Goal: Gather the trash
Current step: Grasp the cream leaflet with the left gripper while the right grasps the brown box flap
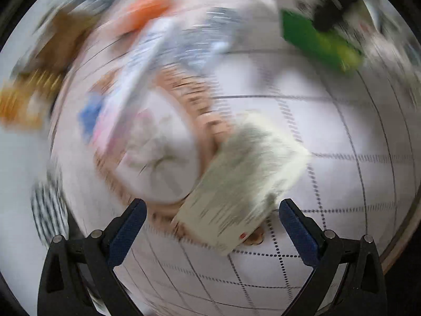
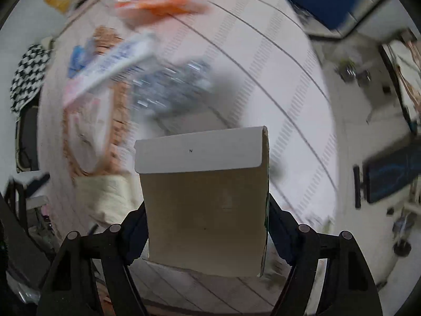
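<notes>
Both views are motion-blurred. My left gripper (image 1: 211, 212) is open and empty, just in front of a pale cream carton (image 1: 242, 181) that lies against the rim of a woven basket (image 1: 184, 89). The basket holds crumpled white paper (image 1: 160, 158) and a long white-and-blue box (image 1: 136, 71). My right gripper (image 2: 208, 234) is shut on a flat cardboard box (image 2: 205, 205) with a white flap, held above the table. In the left wrist view the box shows green (image 1: 315, 39) at the far right, in the other gripper. The basket also shows in the right wrist view (image 2: 118, 121).
A round table with a white grid-lined cloth (image 1: 329, 131) carries an orange packet (image 1: 150, 5), a crinkled silver wrapper (image 2: 173, 84) and a yellow-brown snack bag (image 1: 23, 100). A checkered chair (image 2: 29, 73) stands at the table's left; floor and furniture (image 2: 381, 179) lie to the right.
</notes>
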Action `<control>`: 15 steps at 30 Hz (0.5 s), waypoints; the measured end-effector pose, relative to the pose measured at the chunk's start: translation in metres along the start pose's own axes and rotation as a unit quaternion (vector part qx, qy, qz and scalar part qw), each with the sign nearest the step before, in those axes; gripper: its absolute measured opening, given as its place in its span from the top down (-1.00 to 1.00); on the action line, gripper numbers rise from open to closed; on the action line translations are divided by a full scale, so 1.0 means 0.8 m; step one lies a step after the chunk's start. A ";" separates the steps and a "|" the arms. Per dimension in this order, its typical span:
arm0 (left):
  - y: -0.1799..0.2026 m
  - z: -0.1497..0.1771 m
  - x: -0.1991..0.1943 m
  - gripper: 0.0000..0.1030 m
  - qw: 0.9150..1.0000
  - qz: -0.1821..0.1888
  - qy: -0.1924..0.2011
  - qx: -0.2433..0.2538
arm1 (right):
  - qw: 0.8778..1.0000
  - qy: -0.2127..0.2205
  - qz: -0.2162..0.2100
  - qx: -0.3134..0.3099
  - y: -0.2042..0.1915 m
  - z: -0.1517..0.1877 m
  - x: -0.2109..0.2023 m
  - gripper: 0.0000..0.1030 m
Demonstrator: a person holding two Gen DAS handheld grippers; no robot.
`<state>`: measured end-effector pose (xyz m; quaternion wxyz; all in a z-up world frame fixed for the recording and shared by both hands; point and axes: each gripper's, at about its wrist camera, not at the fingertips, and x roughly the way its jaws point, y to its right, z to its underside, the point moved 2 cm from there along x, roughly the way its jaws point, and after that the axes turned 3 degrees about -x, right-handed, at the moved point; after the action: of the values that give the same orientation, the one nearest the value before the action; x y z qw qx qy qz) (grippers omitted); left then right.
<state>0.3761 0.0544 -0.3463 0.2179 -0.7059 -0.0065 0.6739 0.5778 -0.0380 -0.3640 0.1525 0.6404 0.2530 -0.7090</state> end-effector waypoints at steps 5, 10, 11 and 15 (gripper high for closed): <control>0.027 -0.016 0.027 -0.97 0.997 0.009 -0.029 0.074 | 1.000 -0.011 0.004 0.022 0.041 0.023 0.012 -0.55; 0.034 -0.023 0.027 -0.54 0.997 0.057 -0.035 0.041 | 1.000 -0.005 0.014 0.010 0.039 0.028 0.010 -0.54; 0.034 -0.022 0.026 -0.54 0.997 0.061 -0.034 0.028 | 1.000 -0.004 0.015 0.007 0.036 0.028 0.010 -0.54; 0.008 -0.007 0.027 -0.54 0.986 0.094 -0.051 -0.126 | 1.000 -0.004 0.020 -0.003 0.025 0.033 0.011 -0.54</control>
<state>0.3814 0.0532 -0.3689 0.0624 -0.6901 -0.0358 0.7202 0.5653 -0.0686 -0.3749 0.1700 0.6419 0.2419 -0.7075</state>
